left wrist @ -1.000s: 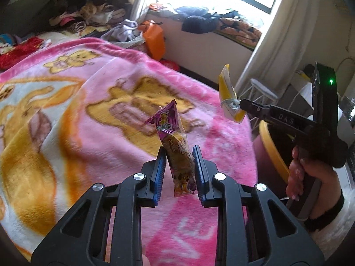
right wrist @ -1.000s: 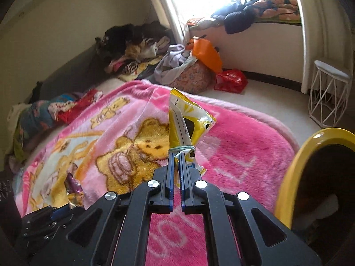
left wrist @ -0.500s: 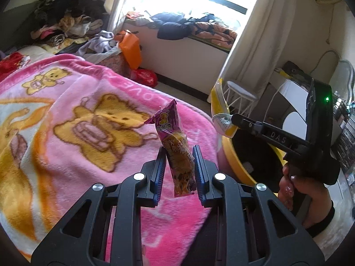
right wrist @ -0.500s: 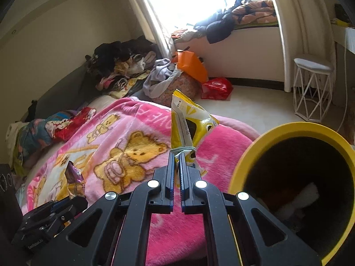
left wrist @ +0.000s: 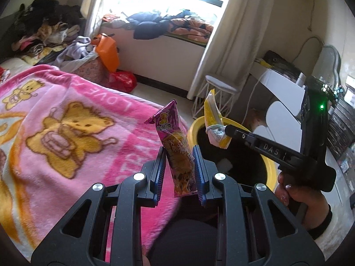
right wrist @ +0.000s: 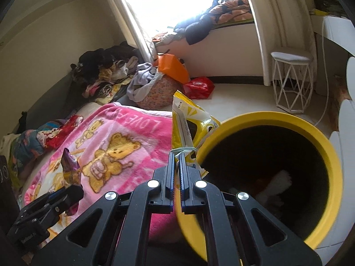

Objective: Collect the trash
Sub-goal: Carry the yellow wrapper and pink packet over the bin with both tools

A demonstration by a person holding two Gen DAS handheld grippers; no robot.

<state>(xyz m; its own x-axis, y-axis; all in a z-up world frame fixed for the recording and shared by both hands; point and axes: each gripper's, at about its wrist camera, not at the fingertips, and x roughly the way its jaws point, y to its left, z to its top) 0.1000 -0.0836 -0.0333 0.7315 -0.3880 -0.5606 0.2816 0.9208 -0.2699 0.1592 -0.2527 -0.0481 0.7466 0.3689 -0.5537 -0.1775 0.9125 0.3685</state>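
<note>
From the left wrist camera, the left tool [left wrist: 179,164] is clamped on a purple snack wrapper [left wrist: 175,146], which stands upright between the blue pads, its top corner tipped a little to the right. Under it lies a pink bear-print blanket [left wrist: 66,133] on the bed. To the right, a hand [left wrist: 306,204] grips the right tool [left wrist: 224,133], whose tips pinch a yellow snack bag [left wrist: 213,119] just above the near rim of a yellow-rimmed bin [left wrist: 269,166] with a dark inside. Farther off, a white wire stool [left wrist: 219,93] stands by the curtain, and a red bag [left wrist: 122,81] lies on the floor.

From the right wrist camera, the right tool [right wrist: 176,161] has its fingers together on the lower edge of the yellow snack bag [right wrist: 188,119], which rises upright and leans against the left rim of the bin [right wrist: 310,137]. Something pale lies at the bottom of the bin; I cannot tell what. At the lower left, the left tool [right wrist: 68,190] holds the purple wrapper [right wrist: 70,168] over the blanket [right wrist: 124,137]. A heap of clothes [right wrist: 106,71] sits at the far end of the bed.
</note>
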